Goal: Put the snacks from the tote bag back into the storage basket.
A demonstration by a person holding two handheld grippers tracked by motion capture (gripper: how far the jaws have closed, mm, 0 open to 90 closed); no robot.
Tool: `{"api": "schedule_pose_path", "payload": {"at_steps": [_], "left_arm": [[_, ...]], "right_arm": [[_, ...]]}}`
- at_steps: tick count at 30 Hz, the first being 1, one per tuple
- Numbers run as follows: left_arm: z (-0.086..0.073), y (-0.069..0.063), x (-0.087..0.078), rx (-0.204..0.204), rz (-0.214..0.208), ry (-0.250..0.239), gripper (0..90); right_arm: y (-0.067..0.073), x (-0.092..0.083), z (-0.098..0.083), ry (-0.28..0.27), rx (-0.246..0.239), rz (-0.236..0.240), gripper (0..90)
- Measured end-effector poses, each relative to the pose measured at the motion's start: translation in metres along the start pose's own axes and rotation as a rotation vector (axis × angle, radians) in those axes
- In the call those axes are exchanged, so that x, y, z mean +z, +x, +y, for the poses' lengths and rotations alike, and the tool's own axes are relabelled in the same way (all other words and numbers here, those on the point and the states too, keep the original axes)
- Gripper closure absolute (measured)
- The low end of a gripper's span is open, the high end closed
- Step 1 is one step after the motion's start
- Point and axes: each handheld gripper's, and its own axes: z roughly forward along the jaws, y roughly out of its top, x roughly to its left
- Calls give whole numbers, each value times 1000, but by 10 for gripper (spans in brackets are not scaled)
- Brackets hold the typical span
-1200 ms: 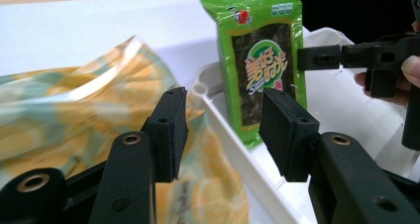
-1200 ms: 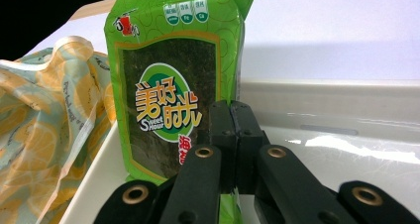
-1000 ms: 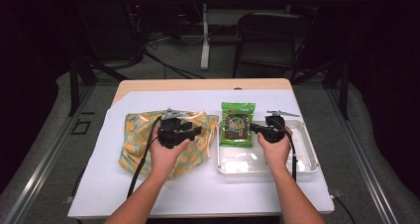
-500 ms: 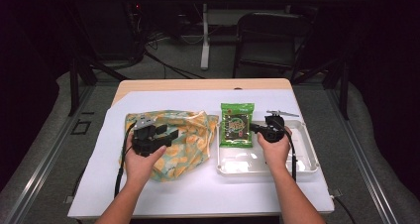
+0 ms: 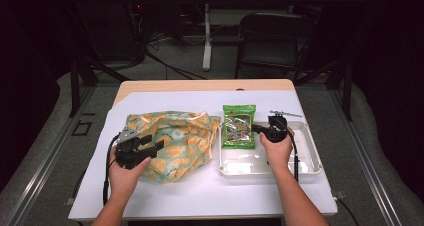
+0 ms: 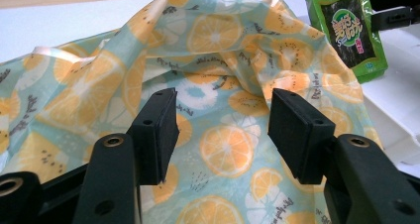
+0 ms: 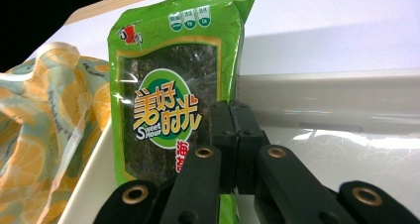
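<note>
Bag (image 6: 218,85): fruit-print, crumpled, just past the left fingertips, not touched.
Left gripper (image 6: 220,130): fingers spread, just been opening, nothing pinched between.
Packet (image 7: 168,100): green, leaning over tray edge, right side caught between right fingers.
Right gripper (image 7: 233,135): fingers pressed together, pinching packet edge.
Tray (image 5: 310,156): white, beneath right fingers.
</note>
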Motion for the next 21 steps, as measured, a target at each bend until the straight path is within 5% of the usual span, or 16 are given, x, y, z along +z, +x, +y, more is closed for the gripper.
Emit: {"api": "schedule_pose_path", "payload": {"at_steps": [21], "left_arm": [[-7, 3, -2, -3, 11, 4, 448]], "right_arm": [[-2, 7, 0, -6, 19, -43, 871]]}}
